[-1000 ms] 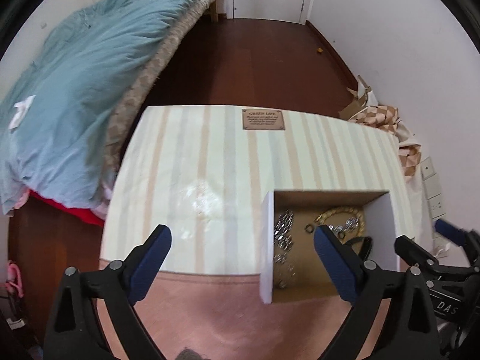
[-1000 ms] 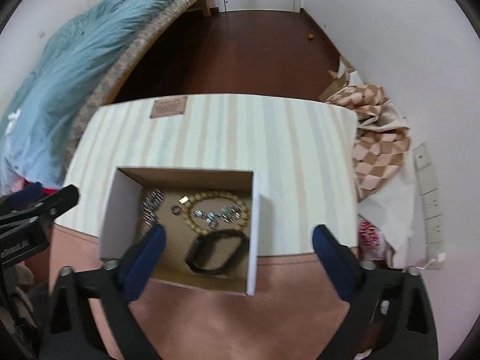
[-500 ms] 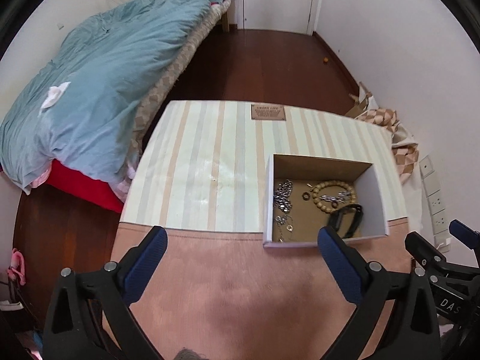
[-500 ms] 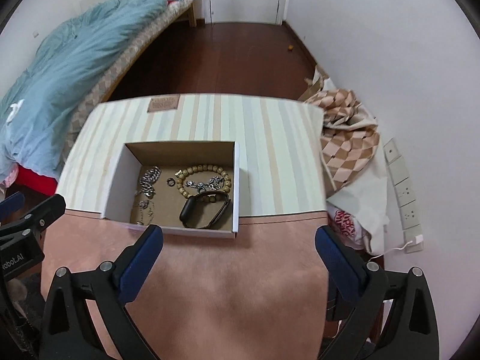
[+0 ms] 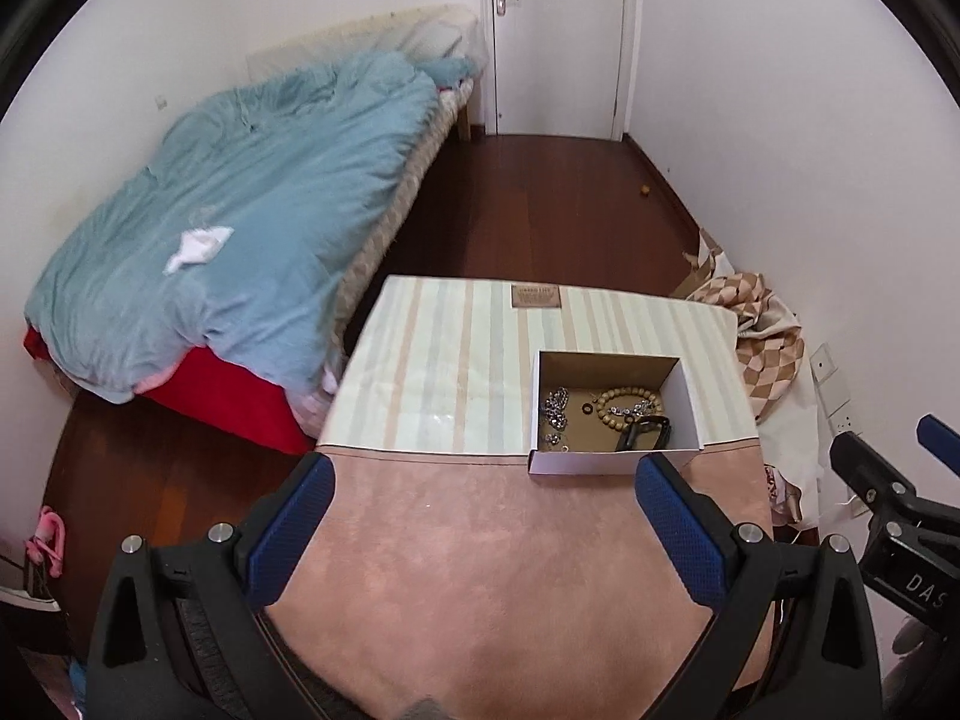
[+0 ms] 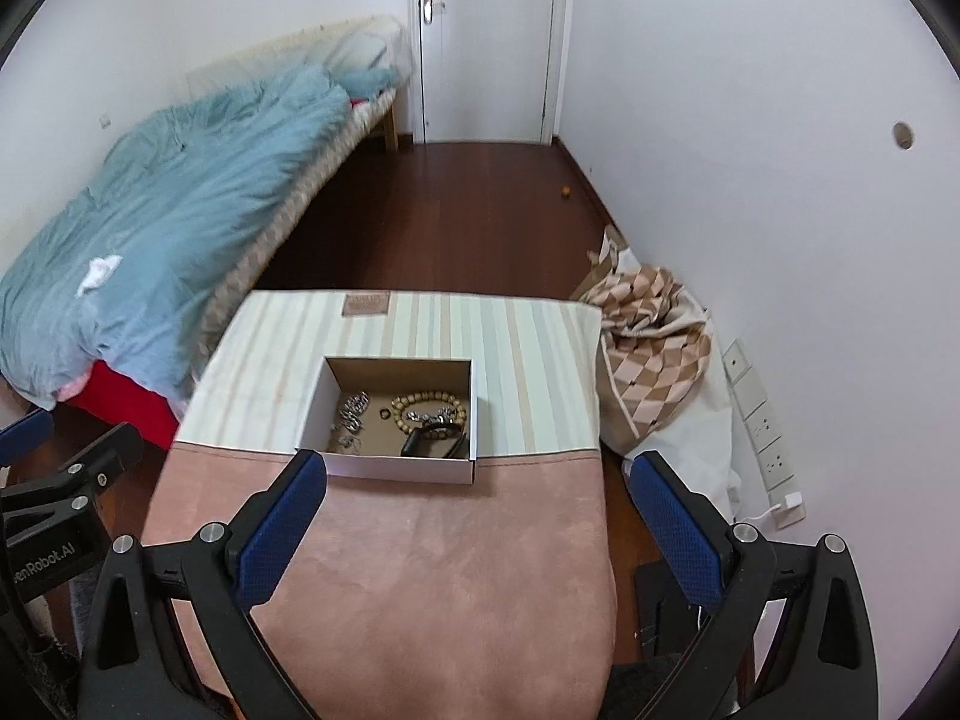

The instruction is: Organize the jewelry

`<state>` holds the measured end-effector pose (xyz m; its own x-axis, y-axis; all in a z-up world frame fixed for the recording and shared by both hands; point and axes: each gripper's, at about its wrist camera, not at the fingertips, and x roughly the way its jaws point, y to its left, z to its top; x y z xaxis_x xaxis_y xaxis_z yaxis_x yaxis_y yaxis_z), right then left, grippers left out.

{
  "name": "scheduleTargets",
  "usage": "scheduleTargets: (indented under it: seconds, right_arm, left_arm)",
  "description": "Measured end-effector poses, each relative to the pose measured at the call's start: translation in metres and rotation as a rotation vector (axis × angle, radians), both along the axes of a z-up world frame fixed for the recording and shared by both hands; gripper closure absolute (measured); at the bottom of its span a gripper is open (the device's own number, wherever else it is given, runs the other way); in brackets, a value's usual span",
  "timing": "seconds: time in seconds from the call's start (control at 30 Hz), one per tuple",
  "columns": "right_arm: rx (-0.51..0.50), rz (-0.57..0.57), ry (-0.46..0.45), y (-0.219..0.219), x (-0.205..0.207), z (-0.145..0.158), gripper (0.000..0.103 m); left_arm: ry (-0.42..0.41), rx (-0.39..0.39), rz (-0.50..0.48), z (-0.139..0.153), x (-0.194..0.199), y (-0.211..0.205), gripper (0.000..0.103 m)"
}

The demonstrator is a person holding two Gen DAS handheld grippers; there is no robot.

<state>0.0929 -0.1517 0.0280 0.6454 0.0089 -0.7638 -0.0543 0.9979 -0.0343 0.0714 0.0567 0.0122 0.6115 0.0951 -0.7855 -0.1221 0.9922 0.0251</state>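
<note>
A white cardboard box sits on the table where the striped mat meets the pink cloth. Inside it lie a wooden bead bracelet, a black band, silver chains and a small dark ring. My left gripper is open and empty, held back above the pink cloth. My right gripper is open and empty, also back from the box.
A table with a striped mat and pink cloth. A bed with a blue duvet stands at the left. A checked cloth pile lies by the right wall. Wall sockets at right. A door at the back.
Both grippers have pulled back and up from the box, so the box looks smaller and farther away. More of the room shows. Both stay open and empty.
</note>
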Motion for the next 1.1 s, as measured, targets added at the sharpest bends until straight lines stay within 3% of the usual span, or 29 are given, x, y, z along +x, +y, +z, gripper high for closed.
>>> scheduleTargets:
  seconds: [0.27,0.5,0.8,1.1]
  right_arm:
    - [-0.004,-0.003,-0.083,-0.005,-0.043,0.05,0.001]
    - [-0.007,0.003,-0.124,-0.005,-0.072,0.075,0.0]
    - [0.005,0.006,-0.116,-0.007,-0.085,0.08,0.0]
    - [-0.012,-0.012,-0.088,-0.012,-0.061,0.067,0.0]
  left_arm:
    - [-0.065,-0.017,-0.029,0.044,-0.039,-0.006,0.001]
    - [-0.077,-0.03,-0.034,0.061,-0.056,-0.006,0.001]
    - [-0.072,-0.045,-0.04,0.067,-0.069,-0.012,0.001]
    - [-0.034,-0.033,-0.031,0.052,-0.043,-0.02,0.001]
